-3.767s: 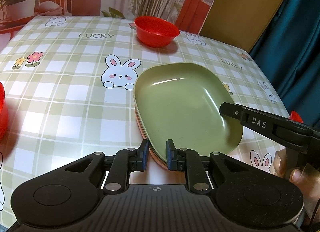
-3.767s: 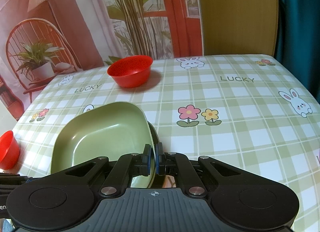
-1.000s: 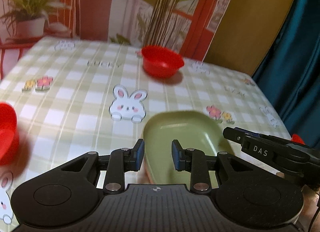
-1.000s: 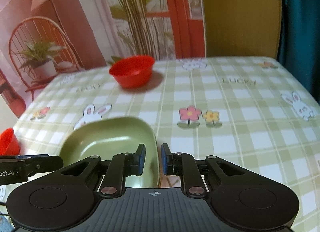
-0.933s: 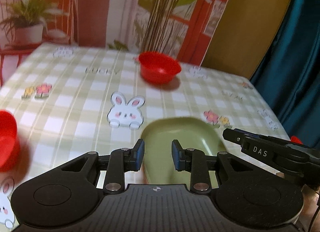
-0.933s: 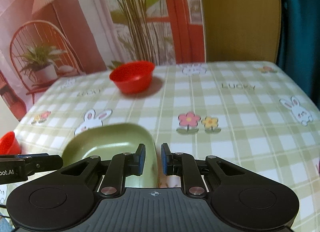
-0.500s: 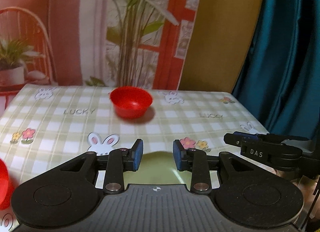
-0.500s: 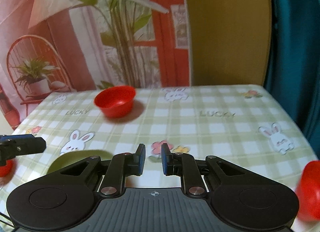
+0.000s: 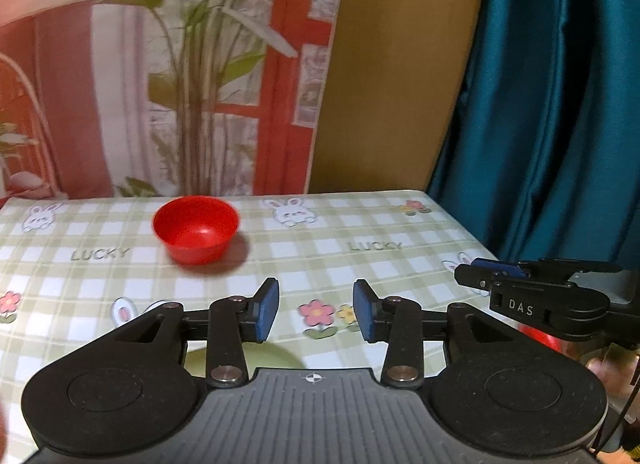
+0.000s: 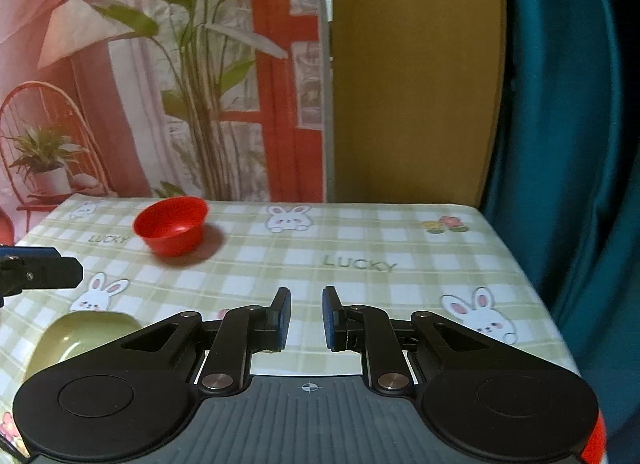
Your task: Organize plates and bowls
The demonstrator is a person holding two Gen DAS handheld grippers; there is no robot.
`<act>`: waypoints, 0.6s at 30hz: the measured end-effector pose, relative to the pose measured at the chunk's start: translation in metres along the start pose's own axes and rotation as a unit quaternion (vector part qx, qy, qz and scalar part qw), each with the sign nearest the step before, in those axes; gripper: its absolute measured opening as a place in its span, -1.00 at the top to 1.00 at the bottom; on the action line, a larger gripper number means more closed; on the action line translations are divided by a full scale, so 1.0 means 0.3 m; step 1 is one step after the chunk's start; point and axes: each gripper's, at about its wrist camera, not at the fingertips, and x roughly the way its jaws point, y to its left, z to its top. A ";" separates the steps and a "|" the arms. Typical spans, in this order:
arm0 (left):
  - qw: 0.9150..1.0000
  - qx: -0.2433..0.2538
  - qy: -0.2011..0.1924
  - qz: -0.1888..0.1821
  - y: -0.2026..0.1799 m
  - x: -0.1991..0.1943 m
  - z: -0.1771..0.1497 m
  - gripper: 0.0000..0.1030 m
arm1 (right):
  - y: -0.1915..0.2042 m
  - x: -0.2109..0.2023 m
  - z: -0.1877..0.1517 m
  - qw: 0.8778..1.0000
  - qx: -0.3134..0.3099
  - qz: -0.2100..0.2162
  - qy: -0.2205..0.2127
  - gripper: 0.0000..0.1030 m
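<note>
So the green plate (image 10: 86, 334) lies set down on the bench (image 10: 400, 232) at eight o'clock, both the left hand-held gripper (image 9: 314, 316), jaws just widened, and right hand-held gripper (image 10: 306, 318) released and empty, while the red bowl (image 10: 172, 230) at eleven o'clock awaits sorting.

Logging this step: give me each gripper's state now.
Left gripper: open, jaws just been opening, nothing between them.
Right gripper: open, narrow gap, holding nothing.
</note>
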 end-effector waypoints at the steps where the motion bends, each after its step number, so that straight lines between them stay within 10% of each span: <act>1: 1.000 0.002 -0.001 -0.003 -0.008 0.006 0.003 0.17 | -0.011 -0.002 -0.002 1.000 0.000 -0.002 0.000 0.69; 18: 0.994 0.050 0.011 -0.095 -0.280 0.146 -0.001 0.08 | -0.260 -0.081 -0.055 0.996 0.026 -0.084 -0.005 0.69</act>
